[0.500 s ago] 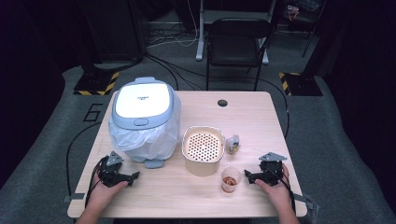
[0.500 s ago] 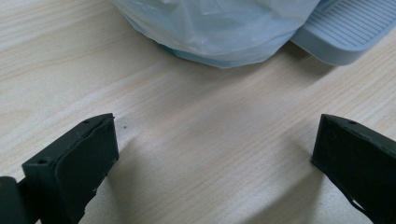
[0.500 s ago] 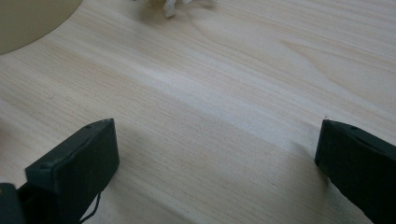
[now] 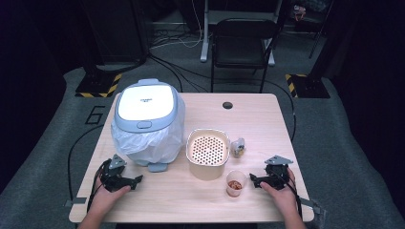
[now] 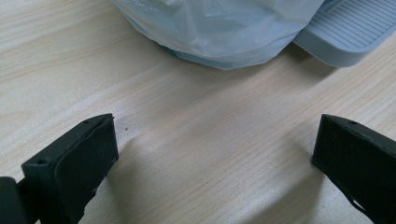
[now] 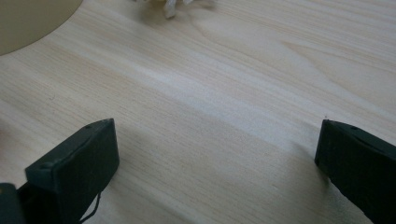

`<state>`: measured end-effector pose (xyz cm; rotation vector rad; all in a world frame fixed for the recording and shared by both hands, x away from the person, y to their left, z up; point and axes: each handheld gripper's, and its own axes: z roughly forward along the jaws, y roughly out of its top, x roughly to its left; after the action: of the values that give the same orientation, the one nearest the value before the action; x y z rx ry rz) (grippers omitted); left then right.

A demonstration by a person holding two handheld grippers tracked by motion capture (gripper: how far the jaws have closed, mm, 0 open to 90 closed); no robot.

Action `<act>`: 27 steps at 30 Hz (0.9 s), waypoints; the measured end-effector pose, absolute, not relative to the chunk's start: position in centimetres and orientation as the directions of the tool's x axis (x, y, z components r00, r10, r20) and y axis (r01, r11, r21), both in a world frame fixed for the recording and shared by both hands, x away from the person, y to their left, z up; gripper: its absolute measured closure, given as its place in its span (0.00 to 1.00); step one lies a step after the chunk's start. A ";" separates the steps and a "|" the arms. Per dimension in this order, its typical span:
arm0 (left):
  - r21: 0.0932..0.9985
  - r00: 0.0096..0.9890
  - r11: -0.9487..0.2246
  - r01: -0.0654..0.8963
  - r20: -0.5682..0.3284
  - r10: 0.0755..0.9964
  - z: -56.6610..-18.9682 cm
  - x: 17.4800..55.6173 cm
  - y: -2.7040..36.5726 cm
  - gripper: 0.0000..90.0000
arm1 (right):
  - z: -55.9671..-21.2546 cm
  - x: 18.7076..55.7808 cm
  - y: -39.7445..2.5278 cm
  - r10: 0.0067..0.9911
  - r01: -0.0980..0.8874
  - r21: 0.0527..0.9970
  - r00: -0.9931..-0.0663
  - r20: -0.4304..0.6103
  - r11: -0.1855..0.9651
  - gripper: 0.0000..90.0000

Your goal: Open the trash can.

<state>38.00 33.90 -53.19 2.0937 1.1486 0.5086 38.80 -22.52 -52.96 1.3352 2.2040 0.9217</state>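
Observation:
My left gripper (image 4: 135, 181) rests on the wooden table (image 4: 258, 119) at the front left, held by a hand, jaws wide open with bare wood between them (image 5: 215, 154). Just beyond it stands a pale blue bin (image 4: 147, 121) with a white lid and a clear plastic liner (image 5: 219, 28); its grey foot pedal (image 5: 348, 30) juts toward me. My right gripper (image 4: 254, 182) lies at the front right, open and empty (image 6: 217, 158). A small cup (image 4: 235, 182) holding reddish bits stands just left of it.
A beige round container with a perforated insert (image 4: 207, 152) stands mid-table, its edge (image 6: 28, 23) at the right gripper view's top left. A small crumpled wrapper (image 4: 238, 147) lies to its right. A dark cable hole (image 4: 228, 105) sits near the far edge. A black chair (image 4: 243, 43) stands behind.

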 end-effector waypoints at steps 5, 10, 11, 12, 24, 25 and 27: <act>0.725 0.531 -0.371 0.580 0.009 0.847 -53.2 38.0 34.0 0.00 | -53.0 38.8 -22.5 0.887 0.621 0.713 -0.463 -0.002 0.326 0.00; 0.733 0.539 -0.376 0.567 0.015 0.842 -53.1 37.9 34.1 0.06 | -53.0 38.8 -22.5 0.887 0.622 0.713 -0.462 0.001 0.324 0.00; 0.736 0.543 -0.378 0.562 0.017 0.840 -53.0 37.8 34.2 0.11 | -53.0 38.8 -22.5 0.887 0.621 0.713 -0.463 -0.002 0.326 0.00; 0.739 0.543 -0.375 0.560 0.014 0.839 -52.9 37.8 34.3 0.17 | -53.0 38.8 -22.5 0.887 0.621 0.713 -0.463 -0.002 0.325 0.00; 0.736 0.488 -0.366 0.570 0.055 0.871 -51.6 36.9 34.0 0.44 | -53.0 38.8 -22.5 0.887 0.621 0.713 -0.463 -0.002 0.326 0.00; 0.738 0.479 -0.352 0.575 0.045 0.876 -51.3 36.8 34.0 0.44 | -53.0 38.8 -22.5 0.887 0.622 0.713 -0.463 0.001 0.324 0.00; 0.754 0.468 -0.329 0.569 0.033 0.883 -51.0 36.5 33.9 0.45 | -53.0 38.8 -22.5 0.887 0.621 0.713 -0.463 -0.002 0.326 0.00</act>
<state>36.50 33.95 -51.01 2.0309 1.2021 0.5874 38.80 -22.52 -52.96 1.3351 2.2044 0.9220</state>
